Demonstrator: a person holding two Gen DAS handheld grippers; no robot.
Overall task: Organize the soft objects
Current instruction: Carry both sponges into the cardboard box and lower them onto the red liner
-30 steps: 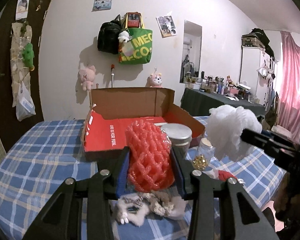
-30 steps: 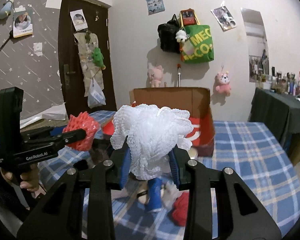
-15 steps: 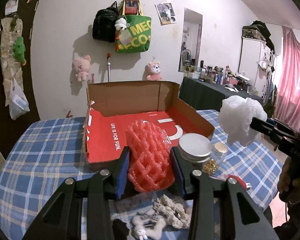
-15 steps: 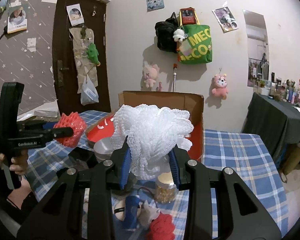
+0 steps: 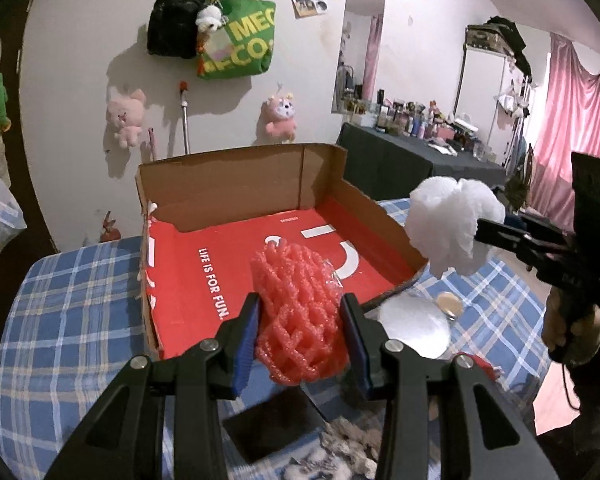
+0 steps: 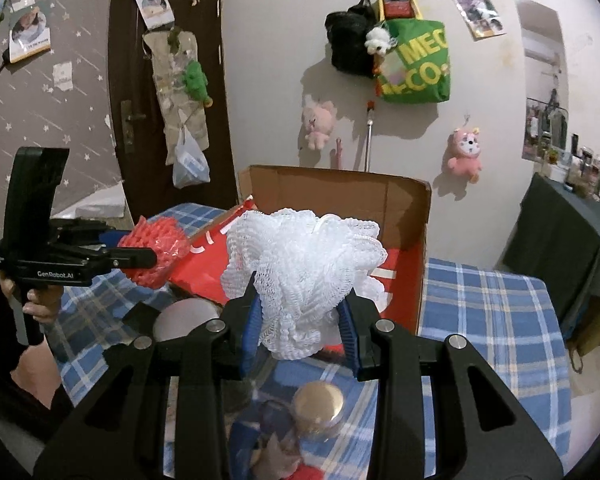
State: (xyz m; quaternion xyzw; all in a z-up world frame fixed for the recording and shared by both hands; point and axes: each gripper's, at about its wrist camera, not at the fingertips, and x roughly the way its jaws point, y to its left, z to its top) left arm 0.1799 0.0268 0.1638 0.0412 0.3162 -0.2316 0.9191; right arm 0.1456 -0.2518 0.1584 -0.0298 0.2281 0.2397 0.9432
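Left gripper [image 5: 300, 332] I'm clamping on red foam net [image 5: 298, 312]; right gripper [image 6: 300, 328] pinching white mesh pouf [image 6: 304, 272], both over cardboard box [image 5: 236, 196].

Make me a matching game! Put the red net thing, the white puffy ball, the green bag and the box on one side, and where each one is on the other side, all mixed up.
Things:
1. red foam net
2. white mesh puff
3. green tote bag
4. cardboard box

Places:
A. hanging on the wall
B. clamped in the right gripper
C. open on the blue checked cloth
D. clamped in the left gripper

Pairs: 1-D, 2-B, 3-A, 4-C
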